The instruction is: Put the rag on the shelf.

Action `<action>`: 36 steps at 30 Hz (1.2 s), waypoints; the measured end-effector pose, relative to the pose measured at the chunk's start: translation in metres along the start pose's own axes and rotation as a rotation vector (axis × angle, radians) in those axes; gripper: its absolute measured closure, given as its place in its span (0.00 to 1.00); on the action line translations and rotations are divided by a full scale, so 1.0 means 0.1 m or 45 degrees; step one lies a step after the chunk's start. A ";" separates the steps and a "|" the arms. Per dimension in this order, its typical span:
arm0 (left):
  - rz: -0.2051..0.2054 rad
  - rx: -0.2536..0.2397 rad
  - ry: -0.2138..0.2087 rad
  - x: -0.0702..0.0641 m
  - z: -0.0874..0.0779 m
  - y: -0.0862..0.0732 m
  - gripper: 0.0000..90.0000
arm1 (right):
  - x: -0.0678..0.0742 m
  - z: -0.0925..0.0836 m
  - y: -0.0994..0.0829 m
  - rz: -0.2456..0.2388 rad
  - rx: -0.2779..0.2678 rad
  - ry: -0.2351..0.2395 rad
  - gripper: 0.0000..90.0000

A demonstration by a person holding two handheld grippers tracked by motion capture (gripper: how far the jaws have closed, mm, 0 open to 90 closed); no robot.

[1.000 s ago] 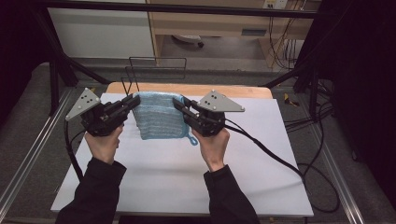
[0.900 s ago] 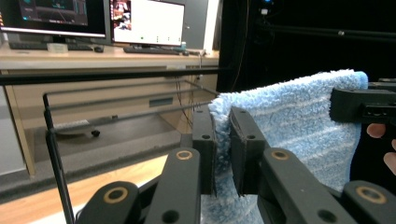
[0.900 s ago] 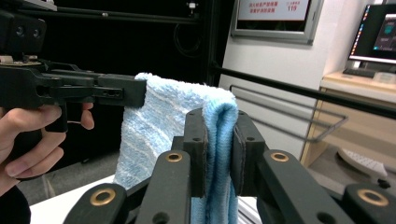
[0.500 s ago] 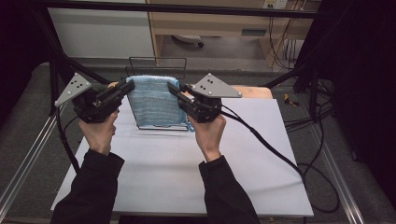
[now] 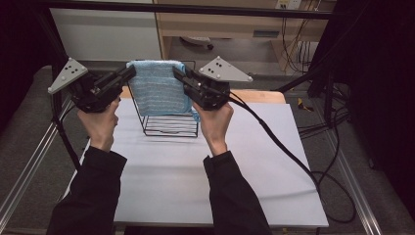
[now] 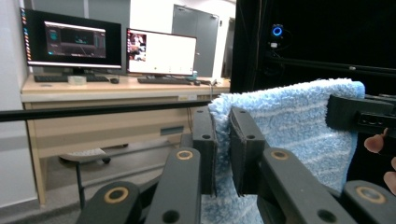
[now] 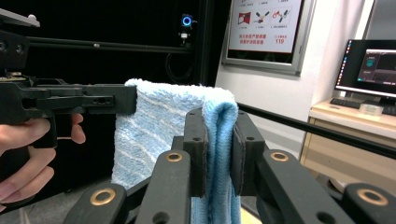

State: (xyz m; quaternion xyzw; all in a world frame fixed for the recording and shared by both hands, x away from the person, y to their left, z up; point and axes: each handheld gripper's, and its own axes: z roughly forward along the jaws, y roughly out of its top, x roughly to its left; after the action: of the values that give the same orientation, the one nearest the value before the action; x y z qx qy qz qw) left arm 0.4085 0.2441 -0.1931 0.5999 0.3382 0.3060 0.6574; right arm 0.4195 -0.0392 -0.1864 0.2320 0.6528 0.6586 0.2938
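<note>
A folded light-blue towel (image 5: 159,88) hangs in the air between my two grippers, held up by its top corners. My left gripper (image 5: 128,73) is shut on the towel's left top corner (image 6: 223,112), and its pads pinch the fluffy cloth. My right gripper (image 5: 178,74) is shut on the right top corner (image 7: 218,116), where the folded edge runs between its jaws. Below the towel stands a black wire rack (image 5: 169,122) on the white table top (image 5: 205,181). The towel's lower edge hangs in front of the rack's upper part.
A wooden board (image 5: 259,96) lies at the table's far edge. Cables (image 5: 274,142) trail from the right gripper across the table to the right. Metal frame rails (image 5: 29,161) run along both table sides. Desks with monitors (image 6: 74,44) stand beyond.
Both grippers have risen and moved toward the far side with the towel stretched between them. The towel has come up off the table, and the wire rack beneath it is now uncovered.
</note>
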 end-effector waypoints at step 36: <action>-0.037 -0.091 0.066 0.36 0.46 0.45 0.91 | -0.37 0.57 0.42 -0.062 -0.040 -0.058 0.88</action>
State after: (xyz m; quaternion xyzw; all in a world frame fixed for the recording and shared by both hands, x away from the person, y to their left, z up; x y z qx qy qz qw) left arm 0.4666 0.2505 -0.1488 0.5631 0.3525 0.3236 0.6737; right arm 0.4821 -0.0221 -0.1390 0.2264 0.6409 0.6559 0.3281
